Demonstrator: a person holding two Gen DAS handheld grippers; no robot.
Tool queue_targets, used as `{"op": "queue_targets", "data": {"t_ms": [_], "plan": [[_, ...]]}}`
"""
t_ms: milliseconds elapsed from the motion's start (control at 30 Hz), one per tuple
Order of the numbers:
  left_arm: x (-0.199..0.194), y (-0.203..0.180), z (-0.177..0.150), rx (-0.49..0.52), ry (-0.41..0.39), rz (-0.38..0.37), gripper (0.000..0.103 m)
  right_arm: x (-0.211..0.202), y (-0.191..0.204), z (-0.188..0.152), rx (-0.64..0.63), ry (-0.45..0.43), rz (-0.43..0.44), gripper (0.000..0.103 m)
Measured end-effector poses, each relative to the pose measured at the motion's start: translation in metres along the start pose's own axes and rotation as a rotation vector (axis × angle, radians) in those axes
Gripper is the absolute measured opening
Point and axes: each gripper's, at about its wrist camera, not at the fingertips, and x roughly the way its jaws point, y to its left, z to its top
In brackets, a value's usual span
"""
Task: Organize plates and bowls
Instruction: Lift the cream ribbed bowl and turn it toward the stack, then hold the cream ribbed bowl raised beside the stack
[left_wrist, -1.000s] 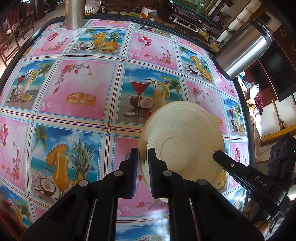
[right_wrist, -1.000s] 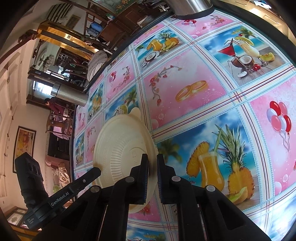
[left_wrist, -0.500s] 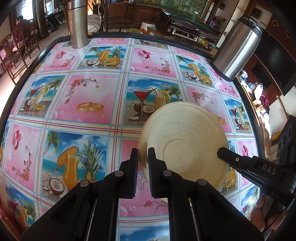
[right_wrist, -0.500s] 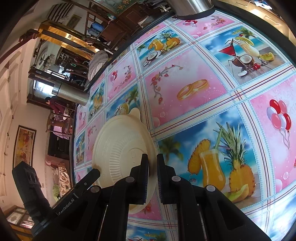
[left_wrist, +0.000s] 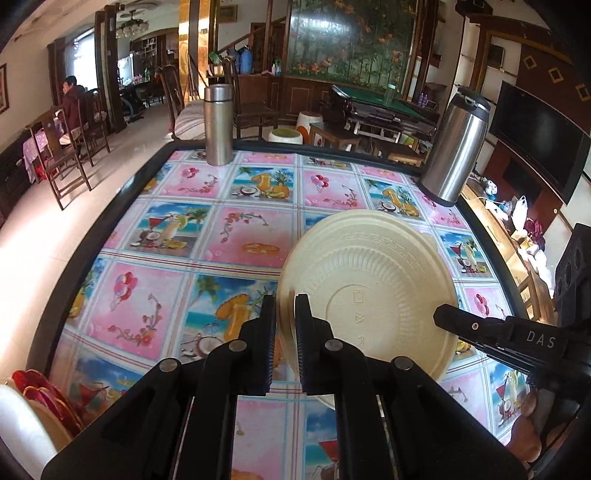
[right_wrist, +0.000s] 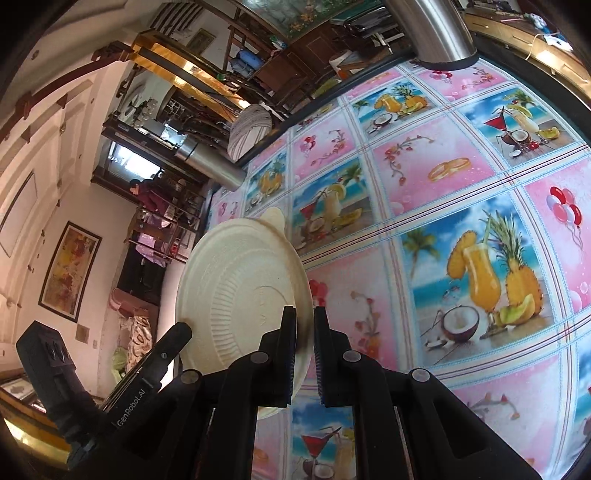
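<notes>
Plate (left_wrist: 369, 291) now clear of the tablecloth (left_wrist: 236, 236), lifted since a second ago; my left gripper (left_wrist: 284, 347) and right gripper (right_wrist: 304, 354) each pinch opposite rims, underside facing me. Lift done; stack of dishes (left_wrist: 40, 402) sits lower left, likely destination.

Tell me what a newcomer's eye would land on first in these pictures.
First, the cream plate, held bottom-up above the table between both grippers, the left gripper and the right gripper each clamped on its rim. Next, the bright tablecloth of cocktails, pineapples and balloons. Then two steel flasks at the far edge: one far left, one far right.
</notes>
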Motion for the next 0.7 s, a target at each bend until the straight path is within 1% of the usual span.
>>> {"op": "queue_targets", "data": {"t_ms": [167,333,533,700], "plan": [[-0.051,0.031,-0.014,-0.02,-0.086,0.039,0.008,-0.014,0.043,-0.031,-0.064,-0.009,0.062,0.009],[-0.088,0.057,-0.028,-0.044,-0.133,0.05,0.008,-0.024,0.083,-0.058,-0.126,-0.011,0.088,0.009],[-0.117,0.075,-0.041,-0.059,-0.17,0.042,0.008,-0.037,0.114,-0.086,-0.173,-0.026,0.097,0.009],[-0.13,0.082,-0.052,-0.058,-0.184,0.032,0.008,-0.047,0.126,-0.102,-0.193,-0.04,0.095,0.009]]}}
